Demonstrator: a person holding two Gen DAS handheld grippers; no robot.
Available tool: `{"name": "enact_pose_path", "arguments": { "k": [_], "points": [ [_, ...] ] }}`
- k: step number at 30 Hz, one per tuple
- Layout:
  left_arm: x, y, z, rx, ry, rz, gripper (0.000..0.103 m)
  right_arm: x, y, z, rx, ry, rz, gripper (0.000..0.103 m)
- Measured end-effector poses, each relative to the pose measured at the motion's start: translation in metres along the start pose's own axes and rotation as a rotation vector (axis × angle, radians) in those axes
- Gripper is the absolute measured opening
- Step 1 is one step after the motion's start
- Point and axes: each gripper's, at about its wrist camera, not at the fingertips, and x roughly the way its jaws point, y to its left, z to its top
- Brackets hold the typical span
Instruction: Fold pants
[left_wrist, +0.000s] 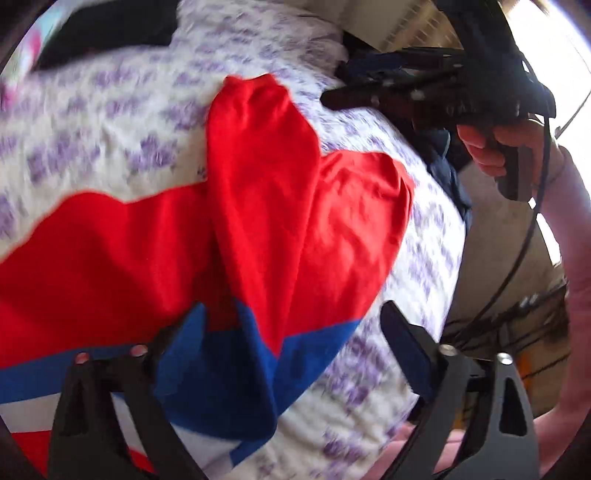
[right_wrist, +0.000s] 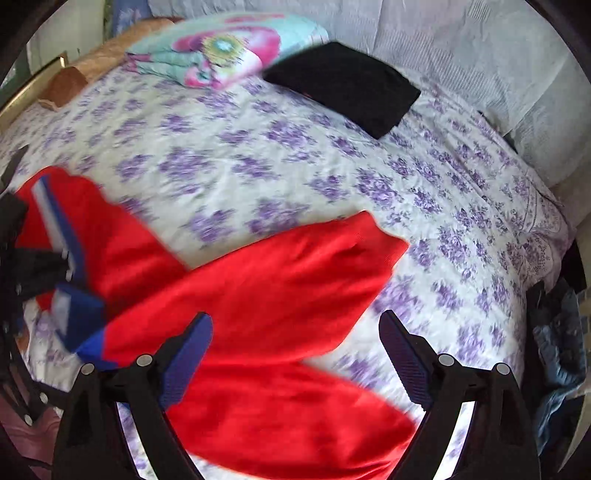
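My left-wrist view cuts the red pants with blue and white bands (left_wrist: 258, 206) off at its lower left edge. Beyond them, motion blur smears the purple-flowered white bedspread (left_wrist: 110, 122); the black folded cloth (left_wrist: 110, 33) there is mostly out of frame.

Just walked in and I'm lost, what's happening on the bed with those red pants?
A person holding a gripper in each hand is folding red pants with blue and white trim on a purple-flowered bedspread. The legs lie spread and rumpled, not yet folded. The left gripper and right gripper hover open above the fabric, gripping nothing. A folded black garment lies farther back.
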Motion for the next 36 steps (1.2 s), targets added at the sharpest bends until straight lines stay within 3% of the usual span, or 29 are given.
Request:
{"name": "enact_pose_path", "arguments": {
  "k": [2, 4, 6, 9, 13, 15, 21, 23, 25, 29, 32, 36],
  "points": [
    [0.009, 0.011, 0.002, -0.06, 0.024, -0.061, 0.069, 0.017, -0.004, 0.024, -0.119, 0.044, -0.02, 0.081],
    [0.017, 0.015, 0.004, -0.07, 0.046, -0.071, 0.06, 0.037, 0.007, 0.04, -0.382, 0.094, -0.08, 0.08],
    [0.02, 0.014, 0.003, -0.053, 0.047, -0.072, 0.056, 0.059, 0.01, 0.054, -0.545, 0.165, -0.108, 0.08],
    [0.023, 0.016, 0.007, -0.04, 0.045, -0.1, 0.054, 0.091, 0.004, 0.077, -0.59, 0.282, -0.048, 0.068],
    [0.022, 0.023, 0.01, -0.033, 0.038, -0.132, 0.054, 0.127, 0.014, 0.086, -0.695, 0.432, 0.047, 0.066],
    [0.023, 0.023, 0.011, -0.021, 0.034, -0.139, 0.054, 0.145, 0.02, 0.082, -0.763, 0.506, 0.045, 0.066],
    [0.025, 0.027, 0.013, -0.032, 0.025, -0.172, 0.054, 0.164, 0.031, 0.074, -0.844, 0.547, 0.03, 0.063],
    [0.025, 0.028, 0.014, -0.039, 0.022, -0.169, 0.05, 0.155, 0.033, 0.068, -0.841, 0.529, 0.028, 0.036],
    [0.024, 0.029, 0.013, -0.047, 0.012, -0.163, 0.045, 0.138, 0.035, 0.059, -0.842, 0.481, -0.011, 0.019],
    [0.022, 0.031, 0.012, -0.059, 0.005, -0.15, 0.029, 0.093, 0.028, 0.031, -0.77, 0.345, -0.083, 0.016],
    [0.018, 0.024, 0.011, -0.032, -0.002, -0.14, 0.022, 0.036, 0.011, 0.001, -0.666, 0.172, -0.164, 0.015],
    [0.009, -0.006, 0.008, 0.081, -0.036, -0.12, 0.021, -0.038, 0.0, -0.068, -0.494, -0.089, -0.262, 0.016]
  ]
}}
